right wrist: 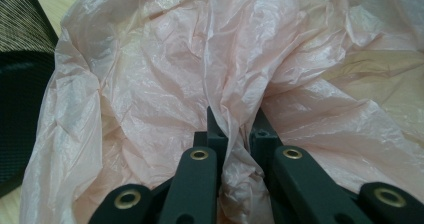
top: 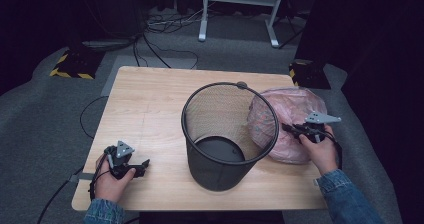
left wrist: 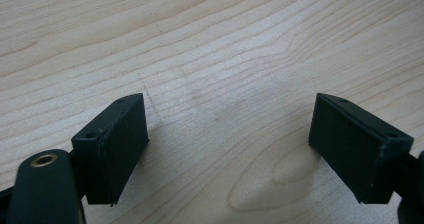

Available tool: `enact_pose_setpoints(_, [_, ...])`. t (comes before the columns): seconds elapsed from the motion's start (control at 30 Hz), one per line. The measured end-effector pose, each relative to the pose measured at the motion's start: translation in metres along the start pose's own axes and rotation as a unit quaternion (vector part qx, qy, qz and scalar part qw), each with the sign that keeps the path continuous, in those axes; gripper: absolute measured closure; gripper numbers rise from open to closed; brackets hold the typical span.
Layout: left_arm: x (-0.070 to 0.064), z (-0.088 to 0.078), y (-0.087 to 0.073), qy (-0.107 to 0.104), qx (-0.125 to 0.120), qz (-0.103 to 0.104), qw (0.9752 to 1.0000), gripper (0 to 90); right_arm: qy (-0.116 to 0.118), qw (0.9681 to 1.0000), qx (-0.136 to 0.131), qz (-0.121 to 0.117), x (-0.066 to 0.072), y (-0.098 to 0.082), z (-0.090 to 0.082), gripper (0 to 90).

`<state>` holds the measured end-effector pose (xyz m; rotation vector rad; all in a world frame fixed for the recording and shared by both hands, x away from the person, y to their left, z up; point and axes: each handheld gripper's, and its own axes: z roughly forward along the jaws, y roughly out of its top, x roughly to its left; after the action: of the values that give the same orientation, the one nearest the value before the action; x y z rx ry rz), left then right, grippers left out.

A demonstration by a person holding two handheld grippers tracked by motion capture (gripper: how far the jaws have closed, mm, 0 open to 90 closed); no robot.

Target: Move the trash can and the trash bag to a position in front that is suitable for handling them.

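A black wire-mesh bin (top: 227, 134) stands upright in the middle of the wooden table (top: 145, 104). To its right lies a crumpled pink plastic bag (top: 292, 121). My right gripper (top: 290, 129) is at the bag's near side, shut on a fold of it. In the right gripper view the thin pink film (right wrist: 165, 69) bunches up between the two black jaws of my right gripper (right wrist: 236, 129). My left gripper (top: 142, 165) rests low near the table's front left edge. In the left gripper view my left gripper (left wrist: 230, 134) stands open over bare wood, nothing between its pads.
The bin's mesh wall (right wrist: 20, 44) sits just left of the bag in the right gripper view. Beyond the table are grey carpet, loose cables (top: 160, 29) and a white stand's legs (top: 240, 14). Bare wood (left wrist: 210, 44) lies ahead of the left gripper.
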<state>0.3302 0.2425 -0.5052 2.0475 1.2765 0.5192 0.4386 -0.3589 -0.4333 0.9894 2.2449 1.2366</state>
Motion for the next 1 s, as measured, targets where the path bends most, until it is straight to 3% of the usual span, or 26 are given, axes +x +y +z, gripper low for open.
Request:
enact_pose_setpoints(0.33, [0.0,0.0,0.0,0.0,0.0,-0.001,1.0,15.9,-0.01,0.9996,-0.026,-0.005,-0.003,0.01,-0.017,85.1])
enact_pose_setpoints(1.0, [0.0,0.0,0.0,0.0,0.0,0.0,1.0,16.0,-0.017,0.9988,-0.045,-0.007,-0.009,0.037,-0.039,85.0])
